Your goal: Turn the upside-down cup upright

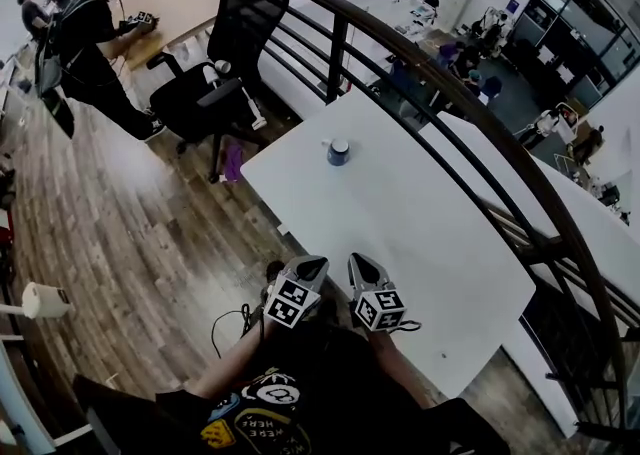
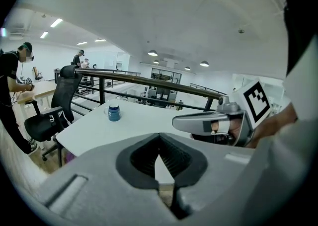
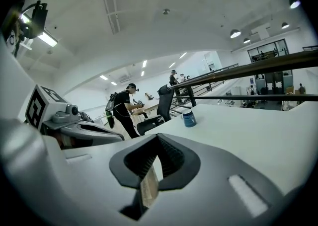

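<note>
A small blue cup with a pale top face stands on the far part of the white table. It also shows far off as the cup in the left gripper view and the cup in the right gripper view. My left gripper and right gripper hover side by side over the table's near edge, well short of the cup. Both are shut with nothing between the jaws. Each gripper view shows the other one alongside: the right gripper and the left gripper.
A black office chair stands past the table's far left corner. A dark metal railing runs along the table's far and right sides. A person works at a wooden desk beyond. Wooden floor lies to the left.
</note>
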`<move>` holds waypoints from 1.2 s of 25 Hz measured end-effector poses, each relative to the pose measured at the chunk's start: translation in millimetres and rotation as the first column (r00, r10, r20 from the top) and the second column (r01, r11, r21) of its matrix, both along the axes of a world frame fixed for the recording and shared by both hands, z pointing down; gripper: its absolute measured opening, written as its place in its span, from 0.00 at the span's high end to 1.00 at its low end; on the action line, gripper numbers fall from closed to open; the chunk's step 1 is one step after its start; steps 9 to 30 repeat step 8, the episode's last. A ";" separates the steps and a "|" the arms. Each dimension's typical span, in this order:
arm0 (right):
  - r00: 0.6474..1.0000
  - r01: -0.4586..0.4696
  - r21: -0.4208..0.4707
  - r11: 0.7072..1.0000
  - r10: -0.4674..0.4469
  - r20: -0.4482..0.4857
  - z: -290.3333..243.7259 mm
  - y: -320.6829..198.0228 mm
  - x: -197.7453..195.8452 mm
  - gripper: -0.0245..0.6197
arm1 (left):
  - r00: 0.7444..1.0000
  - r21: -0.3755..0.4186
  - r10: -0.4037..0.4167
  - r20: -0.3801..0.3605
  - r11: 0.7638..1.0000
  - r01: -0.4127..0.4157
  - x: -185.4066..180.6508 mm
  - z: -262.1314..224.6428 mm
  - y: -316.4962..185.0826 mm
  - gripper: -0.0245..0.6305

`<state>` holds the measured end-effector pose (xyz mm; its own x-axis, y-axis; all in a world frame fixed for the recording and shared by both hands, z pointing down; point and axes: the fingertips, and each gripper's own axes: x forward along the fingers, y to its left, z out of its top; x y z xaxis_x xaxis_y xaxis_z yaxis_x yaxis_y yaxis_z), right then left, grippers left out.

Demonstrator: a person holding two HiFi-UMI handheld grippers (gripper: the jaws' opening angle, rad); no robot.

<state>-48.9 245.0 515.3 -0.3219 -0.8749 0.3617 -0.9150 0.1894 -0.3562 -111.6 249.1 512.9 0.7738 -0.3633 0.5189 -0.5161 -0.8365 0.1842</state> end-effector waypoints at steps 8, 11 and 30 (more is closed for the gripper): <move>0.999 -0.030 0.013 0.999 0.030 0.012 -19.8 13.1 7.6 0.96 | 1.000 0.021 0.006 -0.025 1.000 -0.005 -6.8 -23.1 -10.1 0.95; 0.999 -0.030 0.013 0.999 0.030 0.012 -19.8 13.1 7.6 0.96 | 1.000 0.021 0.006 -0.025 1.000 -0.005 -6.8 -23.1 -10.1 0.95; 0.999 -0.030 0.013 0.999 0.030 0.012 -19.8 13.1 7.6 0.96 | 1.000 0.021 0.006 -0.025 1.000 -0.005 -6.8 -23.1 -10.1 0.95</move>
